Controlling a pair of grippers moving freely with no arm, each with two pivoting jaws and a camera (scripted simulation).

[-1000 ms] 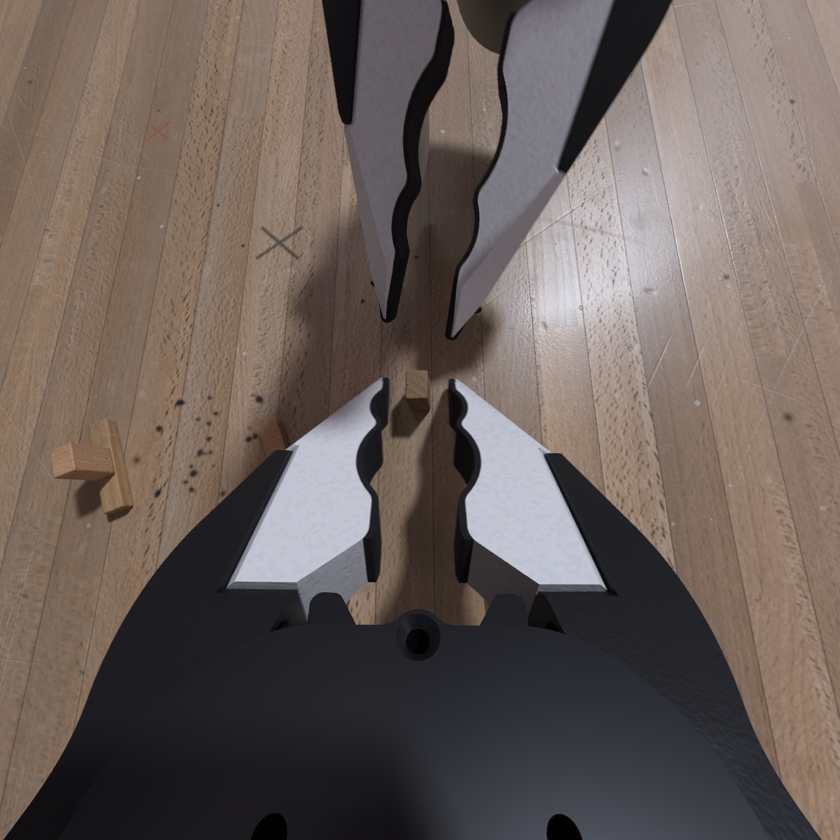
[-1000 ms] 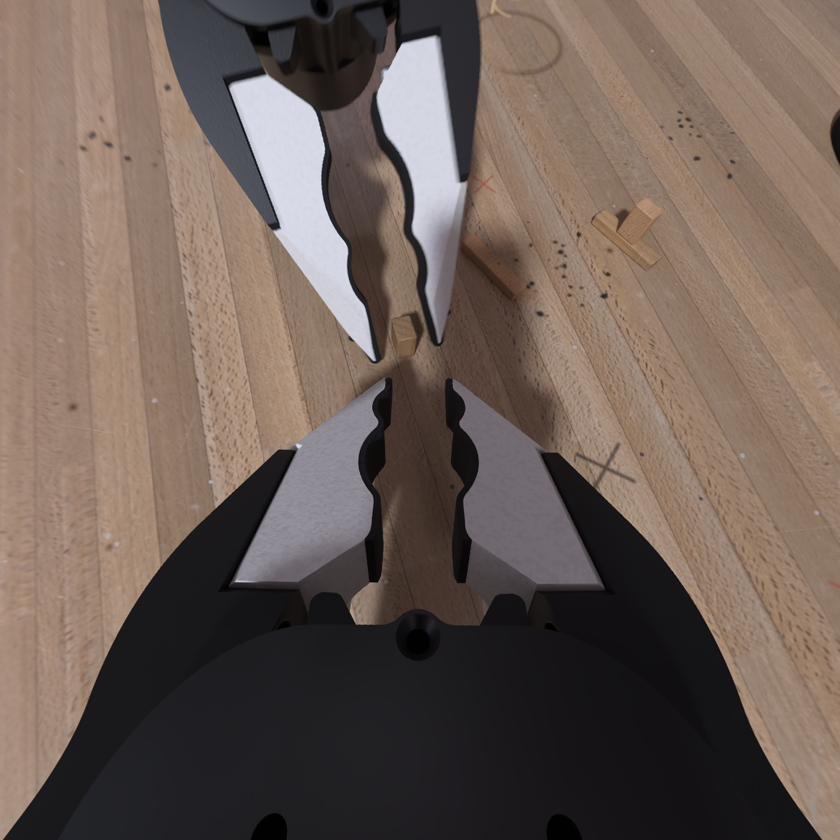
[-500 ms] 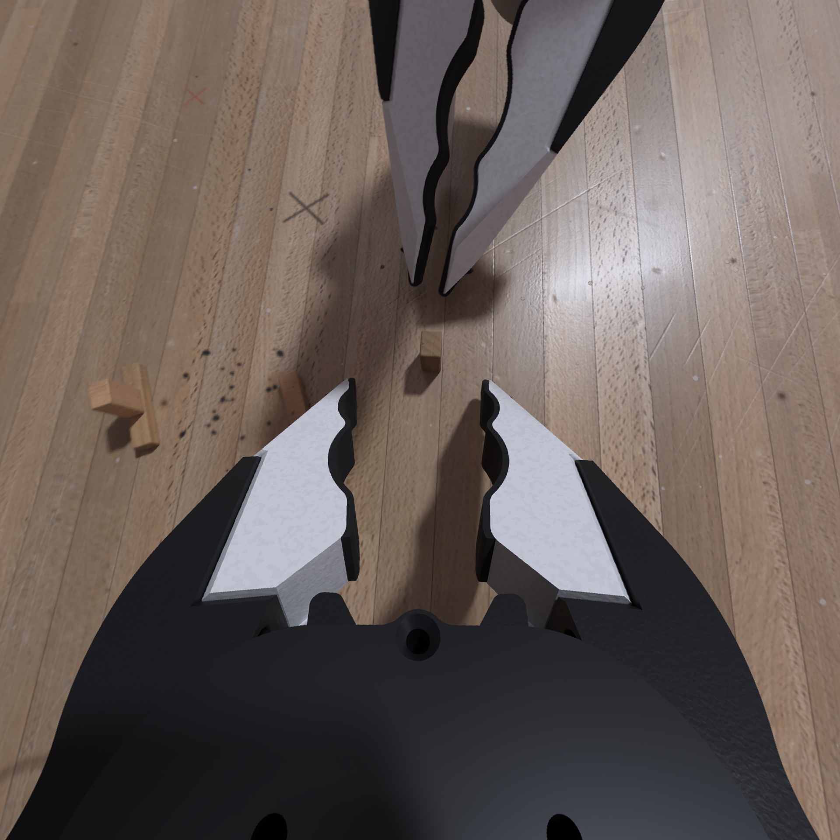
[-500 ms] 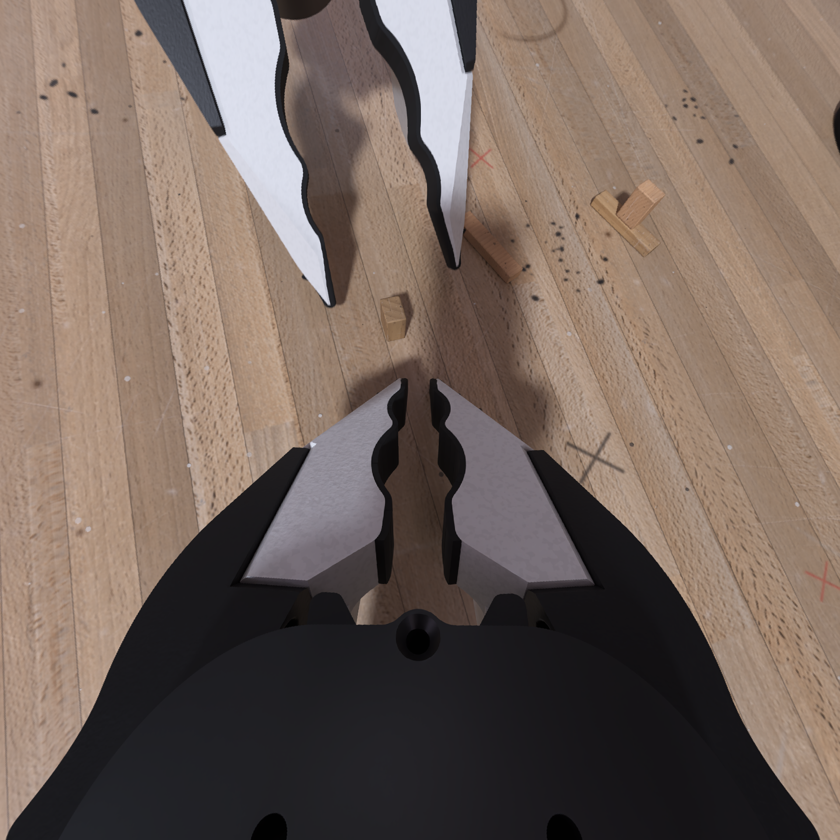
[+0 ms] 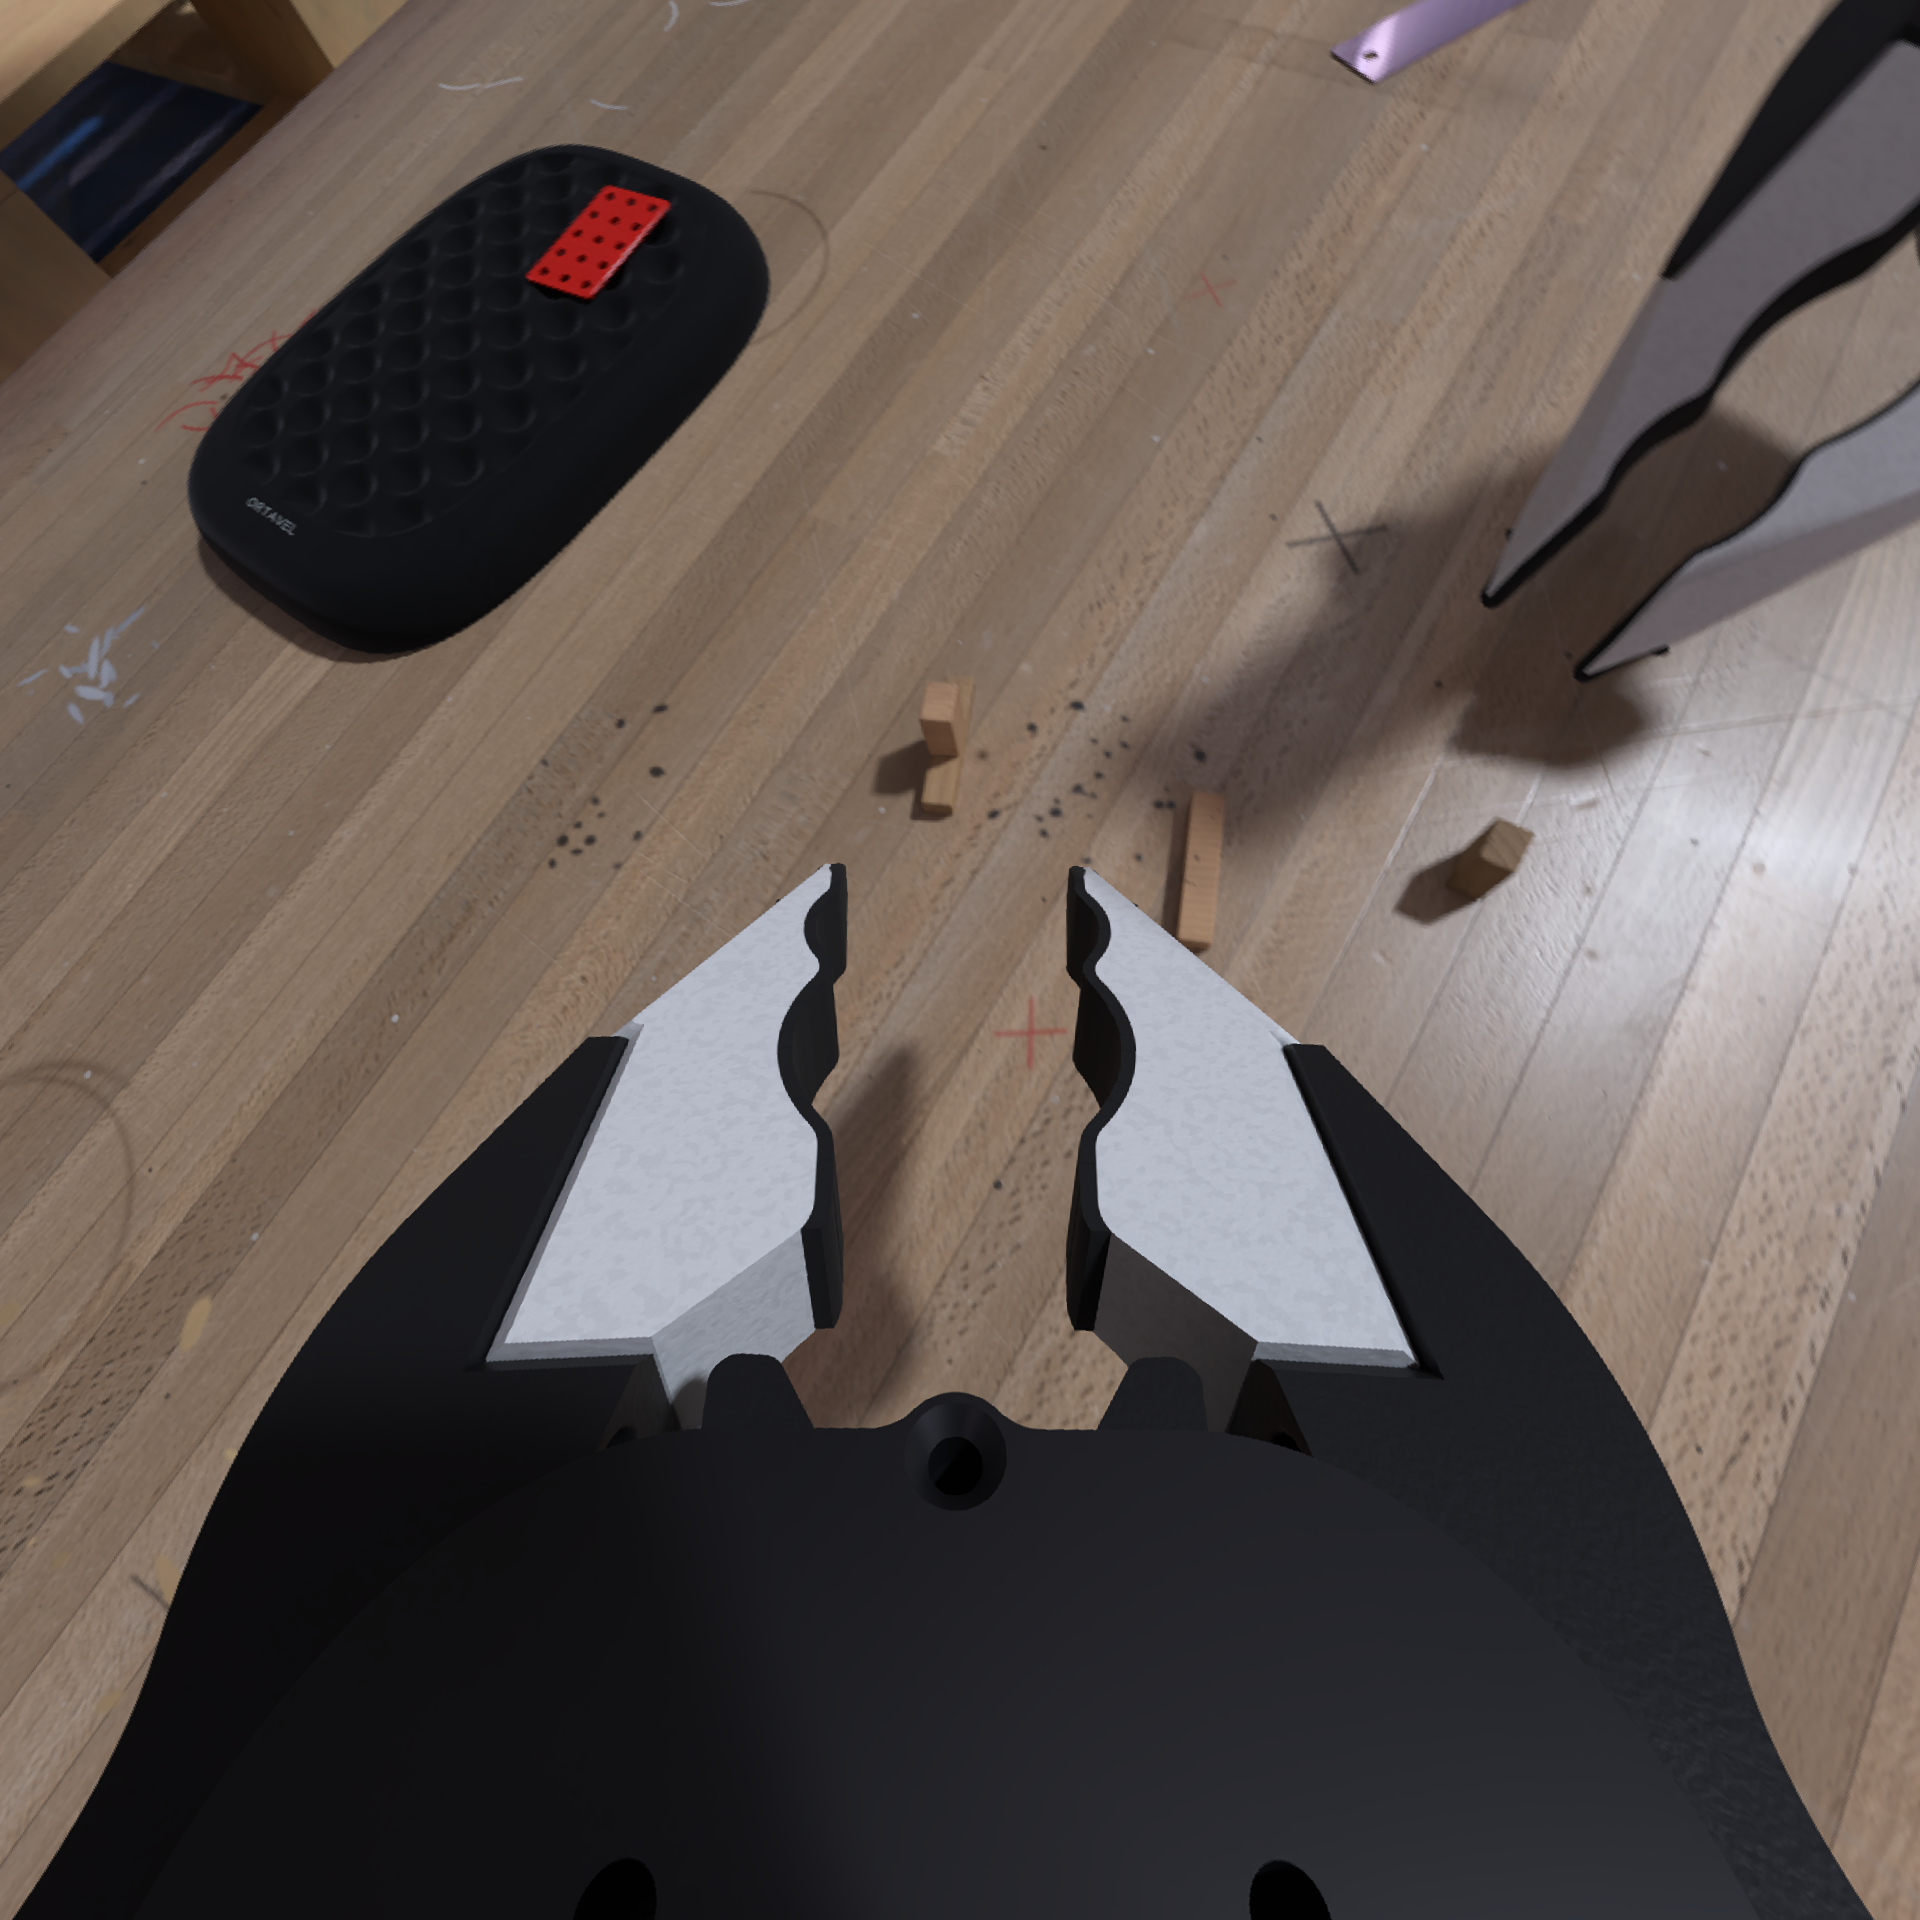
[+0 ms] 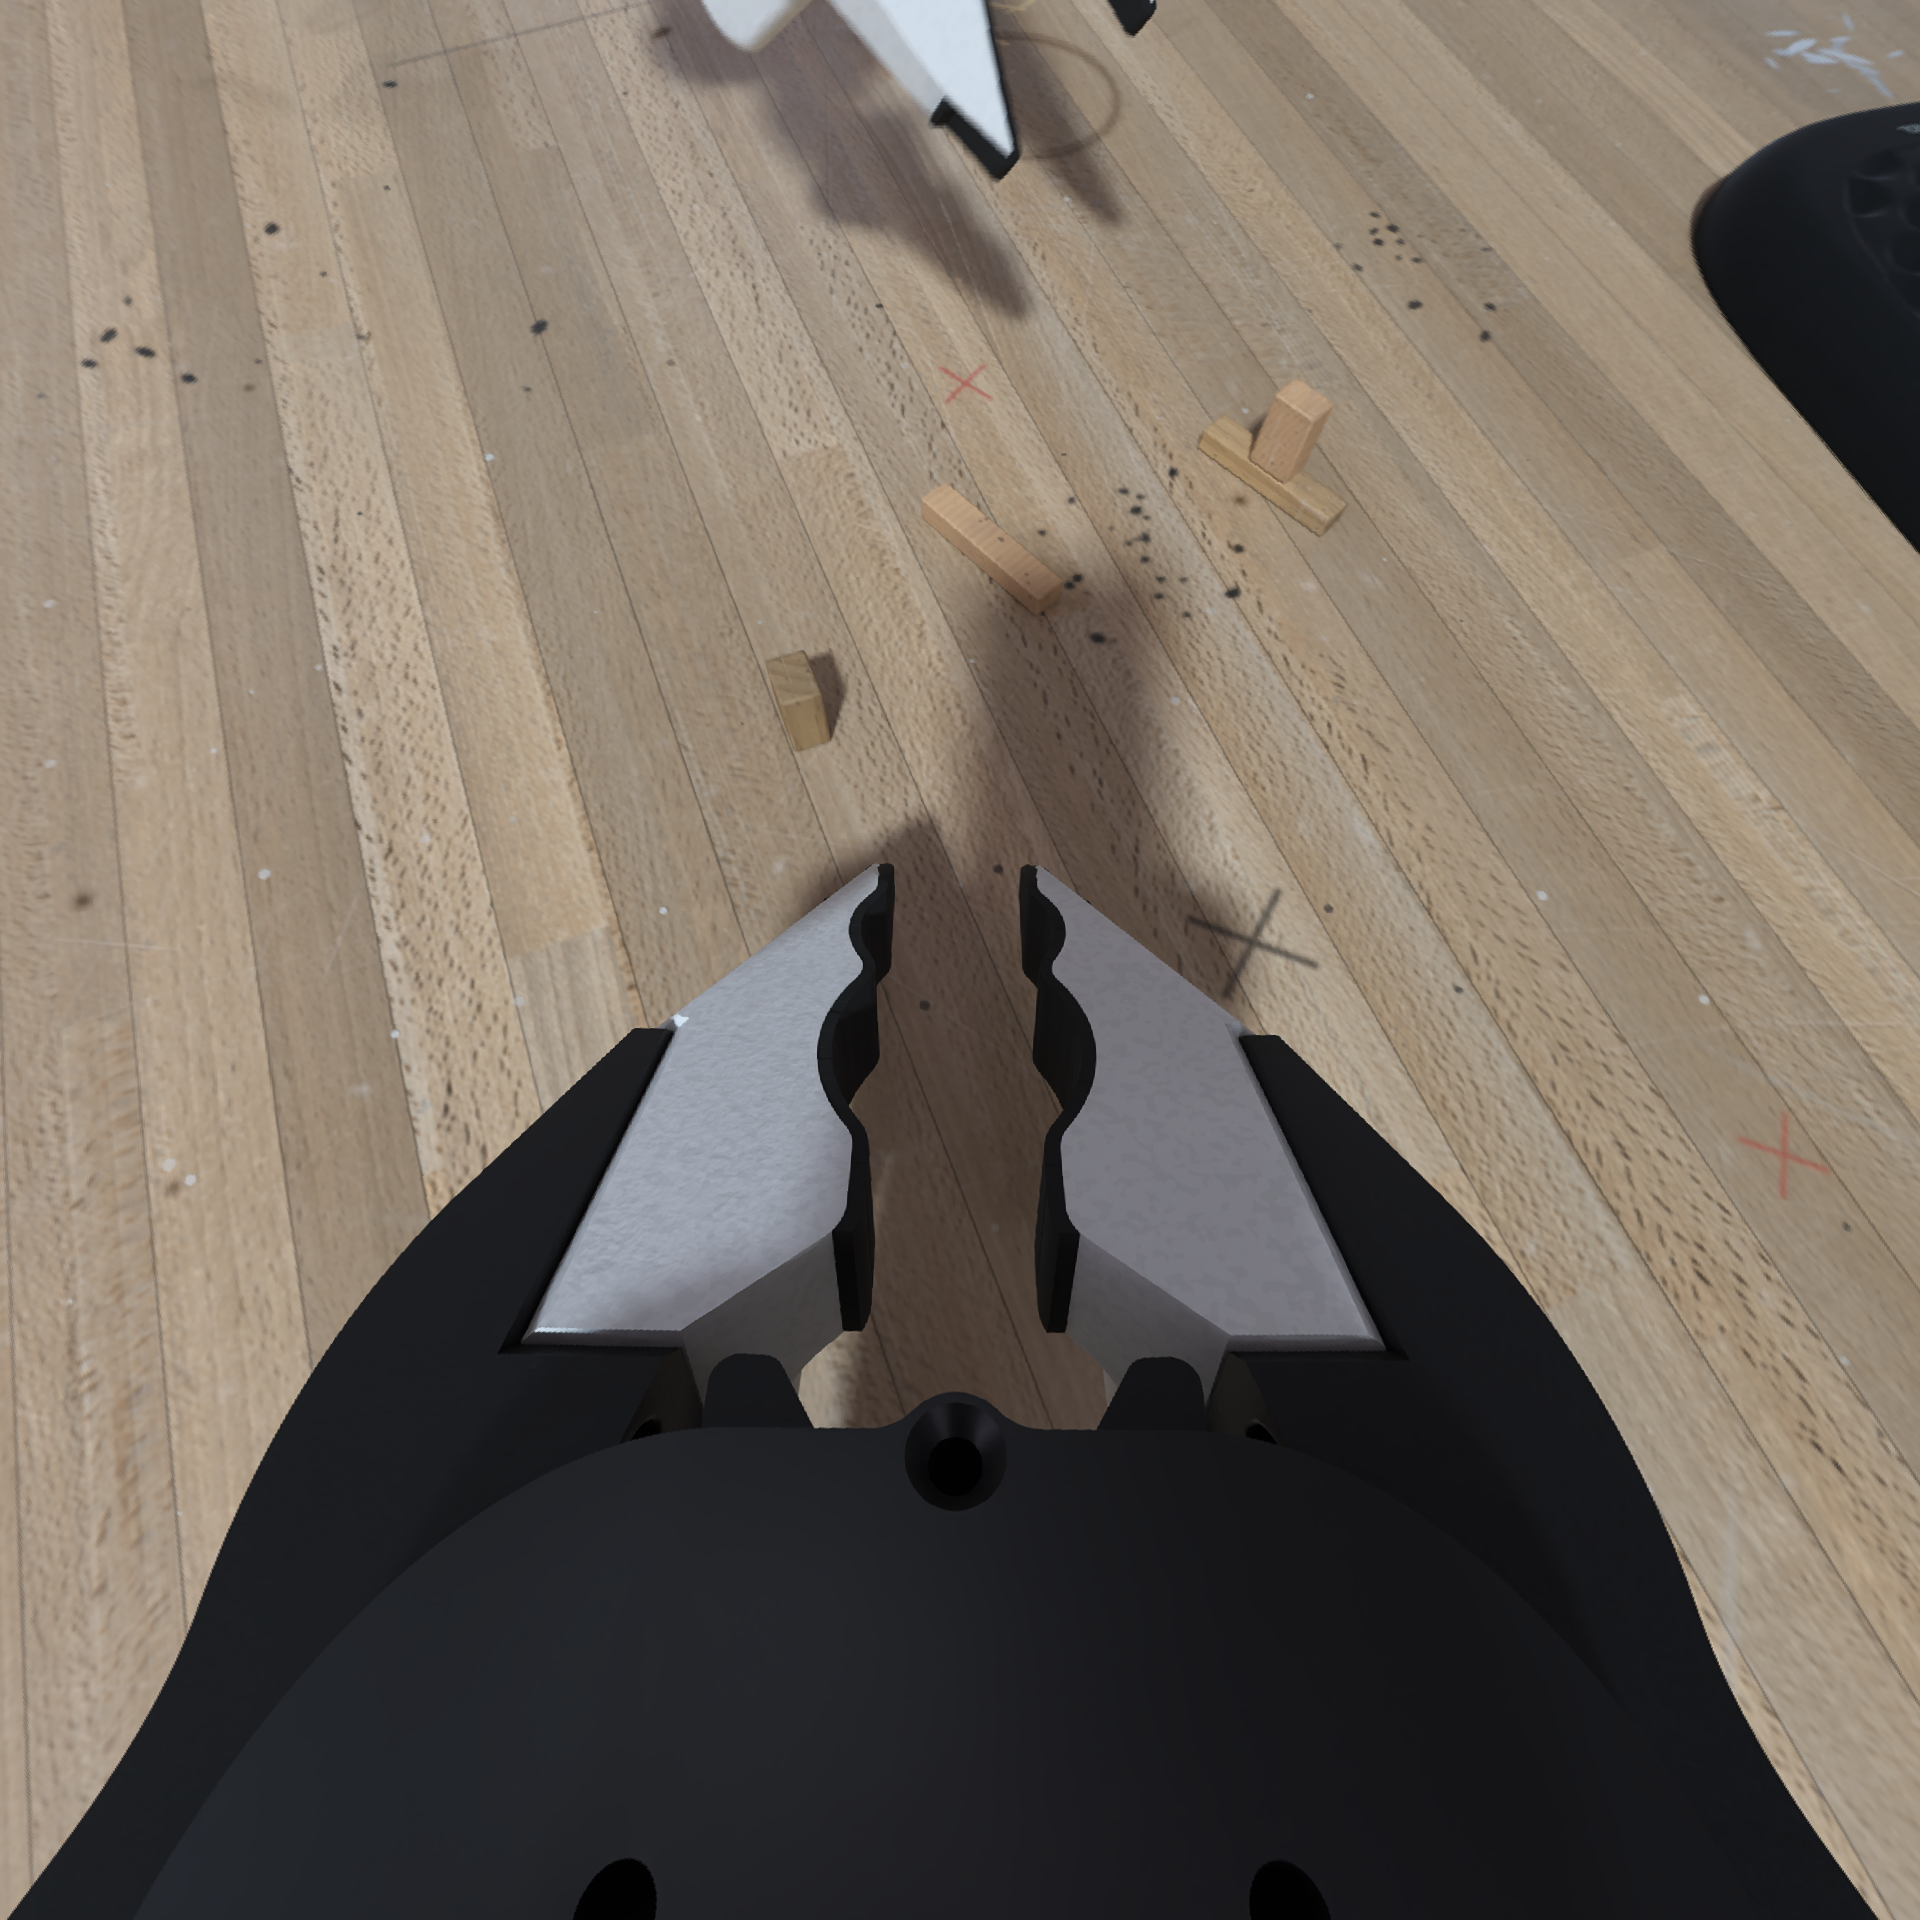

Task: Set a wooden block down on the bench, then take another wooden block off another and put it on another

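Observation:
A small wooden block [image 5: 1491,857] lies alone on the bench, also in the right wrist view [image 6: 800,698]. A long block [image 5: 1200,868] lies flat near it [image 6: 992,548]. Farther off, a short block [image 5: 943,717] stands on a flat block [image 5: 938,795]; the pair shows in the right wrist view too [image 6: 1288,428]. My left gripper [image 5: 956,878] is open and empty, with the stacked pair ahead of it. My right gripper [image 6: 956,878] is open and empty, short of the small block. It also hangs at the upper right of the left wrist view [image 5: 1538,636].
A black dimpled mat [image 5: 478,384] with a red perforated plate [image 5: 597,241] lies at the far left; its edge shows in the right wrist view [image 6: 1818,291]. A purple strip [image 5: 1403,31] lies at the back. The left gripper's fingers [image 6: 961,94] hang at the top.
My left gripper opened, drew back from the small block and swung left toward the stacked pair. My right gripper narrowed, then reopened, and backed away. The small block stays on the bench.

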